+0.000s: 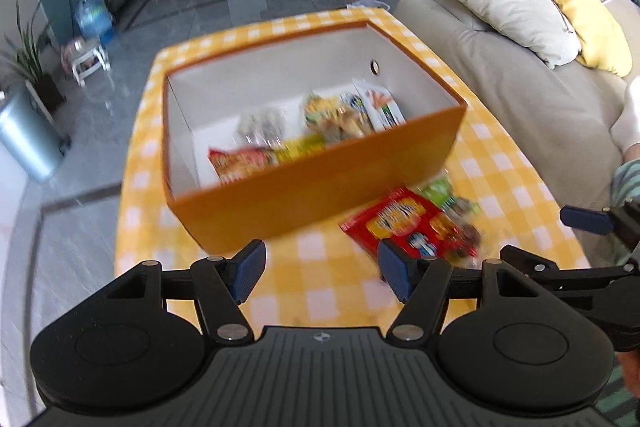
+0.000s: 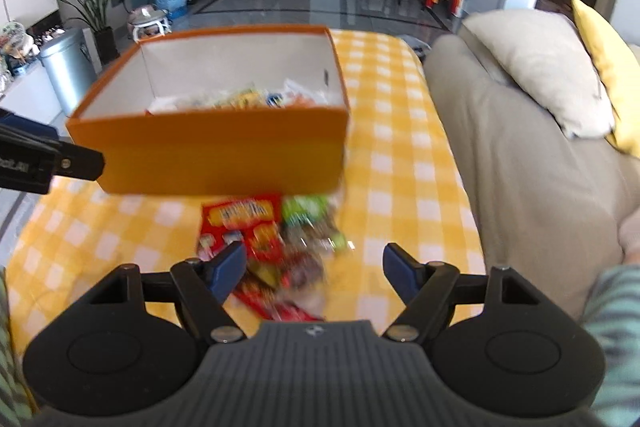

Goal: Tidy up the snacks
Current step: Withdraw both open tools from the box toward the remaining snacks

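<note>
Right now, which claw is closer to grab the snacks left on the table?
The right claw. It hangs open over the red snack packet, while the left claw points at bare tablecloth beside it.

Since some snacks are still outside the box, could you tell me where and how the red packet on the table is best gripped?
I'd take the red packet by its free left edge, coming down from above. It lies flat on the checked tablecloth with the green packet against its right side, so only the left edge is clear. The right gripper is open above it.
</note>
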{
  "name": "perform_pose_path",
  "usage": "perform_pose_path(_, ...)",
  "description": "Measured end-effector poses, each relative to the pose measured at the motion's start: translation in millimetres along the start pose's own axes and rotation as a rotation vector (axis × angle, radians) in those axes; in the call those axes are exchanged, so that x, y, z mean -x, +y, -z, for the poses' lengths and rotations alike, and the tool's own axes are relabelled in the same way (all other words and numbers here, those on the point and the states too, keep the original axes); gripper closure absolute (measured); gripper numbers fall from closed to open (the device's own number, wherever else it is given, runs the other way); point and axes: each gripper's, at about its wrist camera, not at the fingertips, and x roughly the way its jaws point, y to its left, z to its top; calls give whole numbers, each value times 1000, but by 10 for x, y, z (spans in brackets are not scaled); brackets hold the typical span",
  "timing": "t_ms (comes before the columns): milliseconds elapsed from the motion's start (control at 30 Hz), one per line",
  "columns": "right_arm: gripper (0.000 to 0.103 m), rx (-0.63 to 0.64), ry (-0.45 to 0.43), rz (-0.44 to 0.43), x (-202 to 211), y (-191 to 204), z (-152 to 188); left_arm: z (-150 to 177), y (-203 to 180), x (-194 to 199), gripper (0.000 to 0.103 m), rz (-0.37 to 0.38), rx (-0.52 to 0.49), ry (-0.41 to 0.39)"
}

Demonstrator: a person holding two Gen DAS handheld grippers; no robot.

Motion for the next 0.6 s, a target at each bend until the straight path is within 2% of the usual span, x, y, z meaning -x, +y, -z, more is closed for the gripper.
perform_pose_path(300, 29, -18, 41, -2, -30, -133, 365, 313, -126, -78, 27, 23, 29, 57)
perform_pose_path(600, 29, -24, 77, -30, -133, -176, 477, 410, -199, -181, 27, 51, 32, 67)
